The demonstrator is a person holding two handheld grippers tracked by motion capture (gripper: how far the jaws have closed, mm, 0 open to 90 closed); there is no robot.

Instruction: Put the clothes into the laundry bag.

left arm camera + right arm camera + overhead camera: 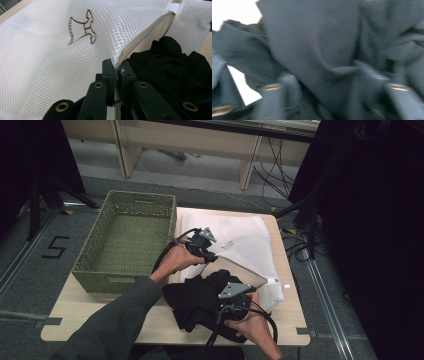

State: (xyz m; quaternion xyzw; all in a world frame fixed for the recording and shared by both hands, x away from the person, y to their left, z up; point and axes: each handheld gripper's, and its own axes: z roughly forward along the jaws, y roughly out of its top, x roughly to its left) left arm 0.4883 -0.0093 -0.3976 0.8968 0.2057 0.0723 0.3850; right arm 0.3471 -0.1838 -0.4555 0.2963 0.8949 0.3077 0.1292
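Left gripper (115,72) pinches mesh bag (45,62) edge; right gripper (239,296), blurred in black cloth (317,50), unclear.

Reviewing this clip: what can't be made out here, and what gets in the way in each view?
- Right gripper: its jaws are blurred in the right gripper view and sunk in the black garment in the high view, so its grip is unclear.
- How far the garment sits inside the white mesh bag: the bag's raised edge, pinched by the left gripper, hides it.
- Green basket: its near wall hides the near floor.
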